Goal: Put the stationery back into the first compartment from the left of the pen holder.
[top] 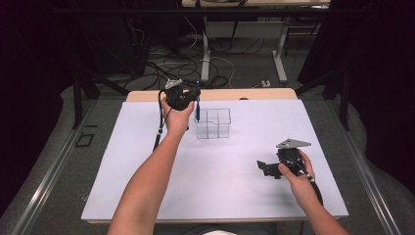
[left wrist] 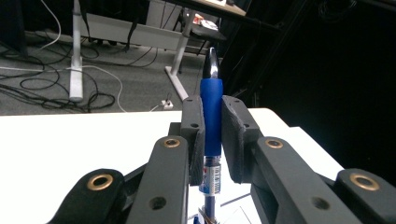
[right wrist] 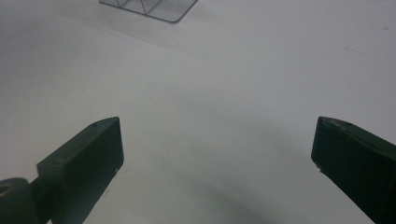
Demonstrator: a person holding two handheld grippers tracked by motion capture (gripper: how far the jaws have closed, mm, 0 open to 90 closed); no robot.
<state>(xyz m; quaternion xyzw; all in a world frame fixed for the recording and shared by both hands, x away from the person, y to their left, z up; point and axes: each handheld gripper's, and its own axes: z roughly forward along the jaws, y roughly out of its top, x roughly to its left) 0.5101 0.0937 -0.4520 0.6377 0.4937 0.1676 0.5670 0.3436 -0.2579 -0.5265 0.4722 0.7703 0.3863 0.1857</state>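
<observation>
My left gripper [top: 196, 100] is held up at the far side of the table, shut on a blue pen [left wrist: 211, 116] that stands upright between its pads [left wrist: 194, 133]. In the high view the pen [top: 197, 113] hangs down just left of a clear plastic organizer [top: 213, 123] split into compartments. My right gripper [top: 262, 168] rests low near the table's right front, its jaws wide open over bare white surface with nothing between them [right wrist: 217, 163]. A corner of the organizer [right wrist: 149, 8] shows at the top of the right gripper view.
The white tabletop [top: 220, 186] has a wooden strip along its far edge [top: 254, 94]. Beyond it lie tangled cables [top: 171, 63] and white desk legs [top: 280, 54] on a grey floor. Dark curtains close in both sides.
</observation>
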